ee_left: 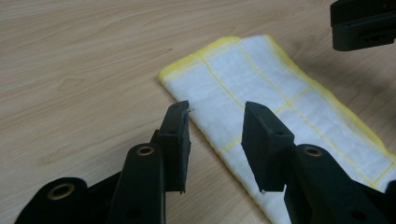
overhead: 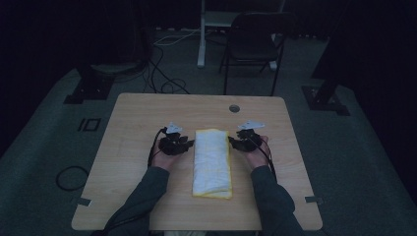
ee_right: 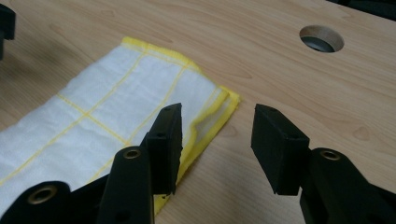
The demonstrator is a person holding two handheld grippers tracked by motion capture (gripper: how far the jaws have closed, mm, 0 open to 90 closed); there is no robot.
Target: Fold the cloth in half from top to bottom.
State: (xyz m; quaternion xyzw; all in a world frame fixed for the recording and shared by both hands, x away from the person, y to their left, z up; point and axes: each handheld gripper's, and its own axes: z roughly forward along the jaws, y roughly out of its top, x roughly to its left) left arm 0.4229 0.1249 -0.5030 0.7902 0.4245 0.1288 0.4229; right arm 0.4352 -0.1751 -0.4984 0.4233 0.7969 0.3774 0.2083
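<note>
A folded white cloth [overhead: 212, 162] with yellow edging and yellow grid lines lies lengthwise in the middle of the wooden table [overhead: 133, 123]. My left gripper [overhead: 189, 143] sits just off its left edge near the far end, jaws open over the cloth's [ee_left: 261, 88] rim. My left gripper [ee_left: 215, 140] holds nothing. On the other side my right gripper [overhead: 232, 142] stands open beside the right edge. In the right gripper view my right gripper [ee_right: 217, 140] straddles the cloth's [ee_right: 93, 121] far right corner, with nothing held.
A round cable hole [overhead: 234, 108] is set in the table near its far edge, also seen as hole [ee_right: 321, 39]. Beyond the table stand a dark folding chair [overhead: 252, 44] and floor cables [overhead: 167, 86]. The room is dim.
</note>
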